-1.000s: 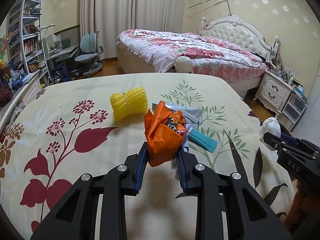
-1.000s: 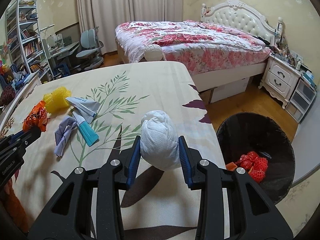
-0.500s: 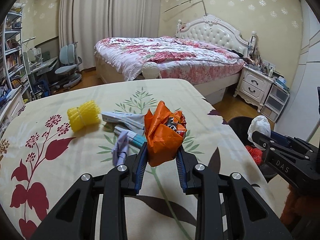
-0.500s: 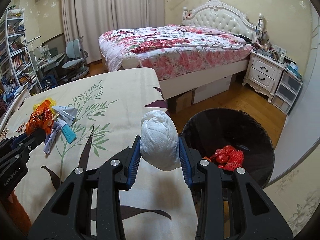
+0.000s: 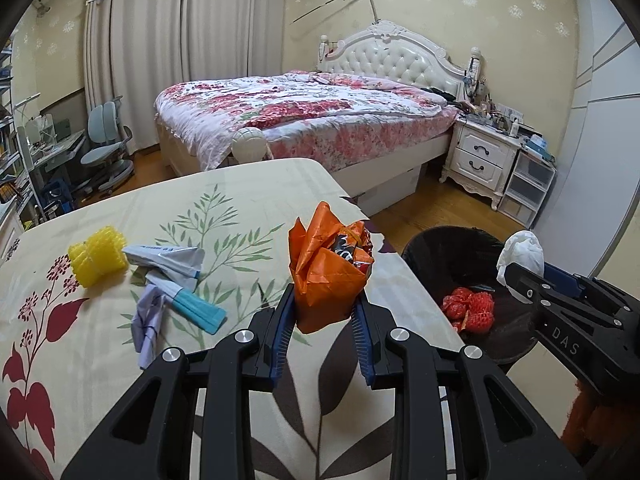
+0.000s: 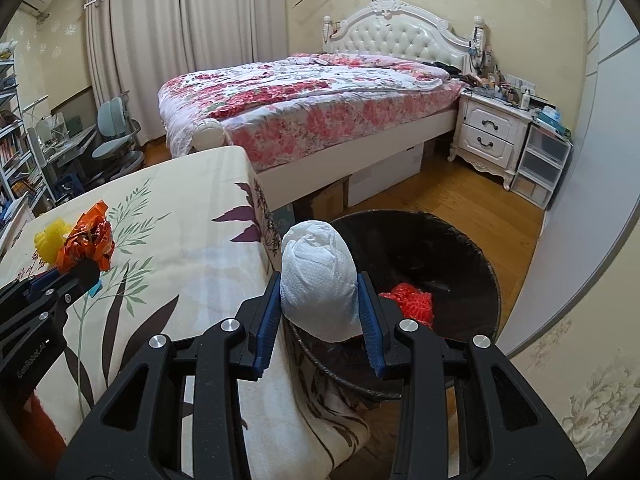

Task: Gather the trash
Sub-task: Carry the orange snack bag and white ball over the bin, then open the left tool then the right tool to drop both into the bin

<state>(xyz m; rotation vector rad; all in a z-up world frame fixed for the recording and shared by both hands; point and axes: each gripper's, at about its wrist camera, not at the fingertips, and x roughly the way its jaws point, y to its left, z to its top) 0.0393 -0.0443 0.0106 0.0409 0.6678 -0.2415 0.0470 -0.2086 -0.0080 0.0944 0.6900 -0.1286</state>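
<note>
My left gripper [image 5: 325, 300] is shut on a crumpled orange snack wrapper [image 5: 328, 270] and holds it above the table's right part. It also shows in the right wrist view [image 6: 86, 240]. My right gripper [image 6: 318, 304] is shut on a white wad of tissue [image 6: 318, 280] and holds it over the near rim of the black trash bin [image 6: 472, 252]. The bin [image 5: 448, 244] stands on the floor beside the table and holds red mesh trash [image 5: 470, 308]. The tissue also shows in the left wrist view [image 5: 522, 250].
On the flowered tablecloth [image 5: 240, 208] lie a yellow foam net [image 5: 96, 256], a grey-white tube [image 5: 168, 258], a teal-ended packet [image 5: 196, 310] and a lilac paper scrap [image 5: 148, 320]. A bed [image 5: 304, 120], nightstand [image 5: 482, 156] and desk chair [image 5: 106, 144] stand behind.
Both grippers have swung right with their loads. The bin has come into view, and the tissue is now over its rim. The orange wrapper has neared the table's right edge.
</note>
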